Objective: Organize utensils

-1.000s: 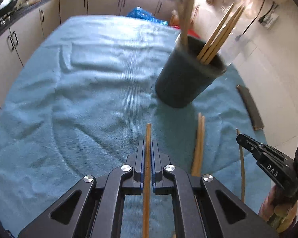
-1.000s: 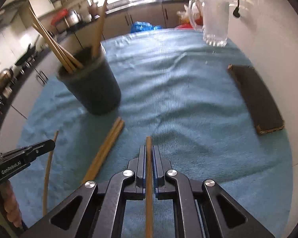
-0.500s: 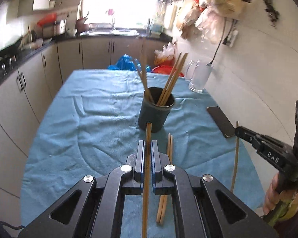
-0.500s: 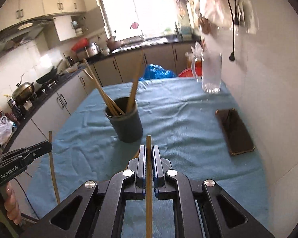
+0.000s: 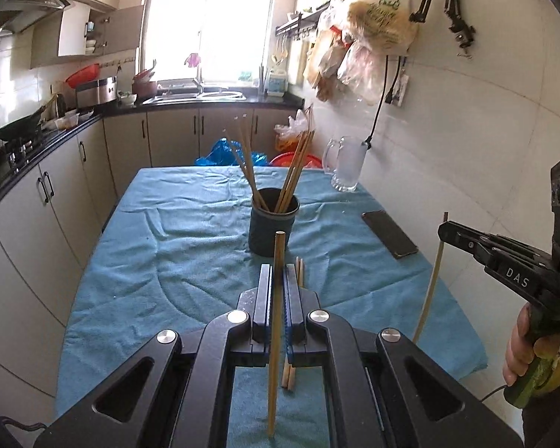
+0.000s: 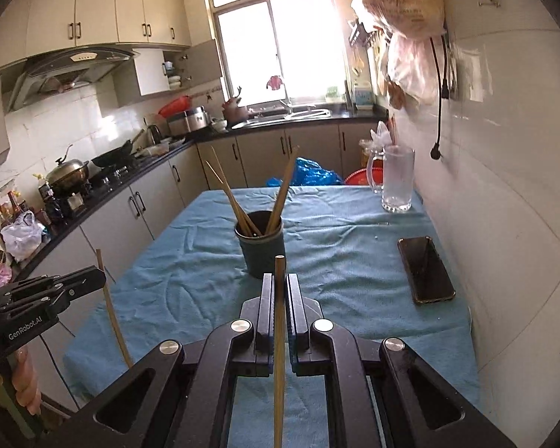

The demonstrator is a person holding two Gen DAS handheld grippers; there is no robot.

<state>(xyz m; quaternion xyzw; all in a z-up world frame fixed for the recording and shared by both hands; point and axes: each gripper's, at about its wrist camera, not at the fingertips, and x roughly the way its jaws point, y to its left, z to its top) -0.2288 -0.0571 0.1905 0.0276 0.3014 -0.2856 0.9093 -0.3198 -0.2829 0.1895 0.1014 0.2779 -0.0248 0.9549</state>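
Fingers [image 5: 261,298] of left gripper [image 5: 276,280] clamped on one chopstick [image 5: 274,321], held short of the cup [image 5: 270,229] and above the cloth [image 5: 175,246]. Fingers [image 6: 265,306] of right gripper [image 6: 279,287] likewise pinched shut on a second chopstick [image 6: 279,343], also short of the cup, tip pointing at it. Largest first: blue cloth spread under the cup on all sides. Dark cup upright mid-cloth, several chopsticks [image 5: 293,171] leaning inside against its rim. Glass mug [image 5: 345,164] beyond the cup, to its right, near the wall. Phone [image 5: 389,233] flat on the cloth right of the cup, well apart from it. Loose pair [image 5: 298,272] of chopsticks lying on the cloth just in front of the cup, partly hidden behind the left gripper.
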